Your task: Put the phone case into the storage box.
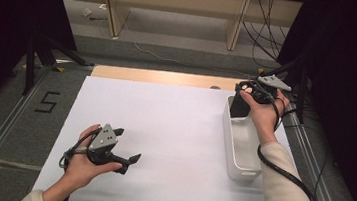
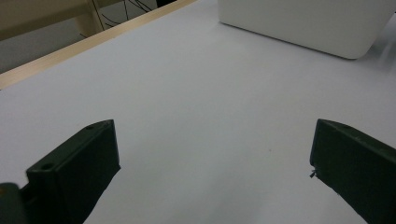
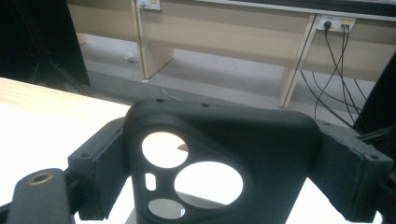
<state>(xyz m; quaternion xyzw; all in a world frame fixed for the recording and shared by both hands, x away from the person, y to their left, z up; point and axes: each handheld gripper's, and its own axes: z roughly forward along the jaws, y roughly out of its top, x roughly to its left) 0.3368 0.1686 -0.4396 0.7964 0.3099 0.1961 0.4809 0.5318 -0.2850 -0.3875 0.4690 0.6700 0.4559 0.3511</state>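
Observation:
At the table's right edge a hand holds my right gripper over the far end of a white bin. It is shut on a black plastic part that hangs down into the bin. In the right gripper view this flat plate with round holes spans the gap between both jaws of the right gripper. My left gripper rests low over the white table top at front left. It stands open, and the left gripper view shows nothing between its jaws.
The white bin lies ahead and to the right of the left gripper. A wooden table edge runs along the back. Beyond it stand shelf legs and loose cables. A metal rail borders the right side.

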